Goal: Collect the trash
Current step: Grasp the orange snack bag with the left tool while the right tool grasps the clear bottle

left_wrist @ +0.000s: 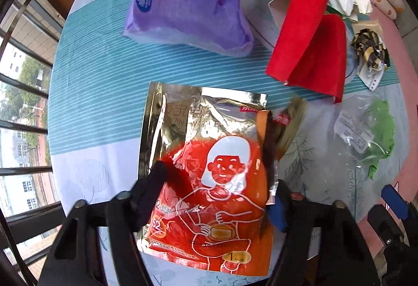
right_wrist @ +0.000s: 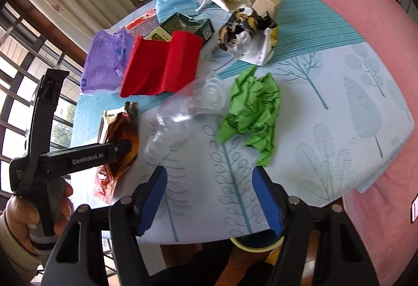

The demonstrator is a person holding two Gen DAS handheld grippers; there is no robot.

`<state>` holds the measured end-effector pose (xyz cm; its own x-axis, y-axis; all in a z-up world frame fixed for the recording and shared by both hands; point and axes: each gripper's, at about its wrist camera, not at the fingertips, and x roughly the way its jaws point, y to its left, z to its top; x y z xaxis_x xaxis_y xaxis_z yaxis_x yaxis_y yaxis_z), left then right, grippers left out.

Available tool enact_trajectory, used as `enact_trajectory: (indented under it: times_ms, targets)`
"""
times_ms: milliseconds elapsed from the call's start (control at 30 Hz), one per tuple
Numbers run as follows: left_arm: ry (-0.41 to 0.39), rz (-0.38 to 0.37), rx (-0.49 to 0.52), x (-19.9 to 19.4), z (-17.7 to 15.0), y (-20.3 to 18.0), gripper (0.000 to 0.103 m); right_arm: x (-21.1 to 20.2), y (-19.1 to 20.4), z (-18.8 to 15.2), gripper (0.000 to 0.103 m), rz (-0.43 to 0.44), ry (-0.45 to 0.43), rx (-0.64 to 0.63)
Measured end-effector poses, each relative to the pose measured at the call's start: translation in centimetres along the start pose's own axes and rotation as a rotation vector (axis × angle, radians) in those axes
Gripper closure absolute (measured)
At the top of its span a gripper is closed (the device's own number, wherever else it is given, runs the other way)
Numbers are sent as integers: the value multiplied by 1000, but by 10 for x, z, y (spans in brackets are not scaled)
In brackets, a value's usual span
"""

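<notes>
**Left hand-held gripper closes in on a foil wrapper as the trash pick-up gets under way**

From the left, the left hand-held gripper (left_wrist: 216, 194) points straight down, jaws half closed astride the orange-and-silver foil wrapper (left_wrist: 206, 155) lying flat on the bench (left_wrist: 104, 77); whether the pads pinch yet cannot be told. A clean lift likely calls for catching a raised edge. To the right, the right hand-held gripper (right_wrist: 211, 200) tilts steeply down, wide and empty, short of the crumpled green paper (right_wrist: 250, 113).
</notes>
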<state>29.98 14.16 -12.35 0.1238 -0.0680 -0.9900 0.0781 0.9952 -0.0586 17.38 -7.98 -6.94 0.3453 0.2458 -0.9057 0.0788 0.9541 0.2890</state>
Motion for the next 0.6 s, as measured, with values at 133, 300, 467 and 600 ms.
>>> enact_trajectory:
  times_ms: [133, 300, 467, 600]
  targets:
    - [-7, -17, 14, -6, 5, 12, 67, 8, 8, 8, 35, 36, 7, 23]
    - [-23, -65, 0, -17, 5, 34, 87, 23, 15, 23, 36, 68, 18, 81]
    - [-38, -101, -2, -37, 13, 51, 96, 36, 13, 35, 37, 78, 28, 174]
    - [-54, -128, -6, -51, 11, 65, 97, 48, 11, 41, 53, 85, 47, 238]
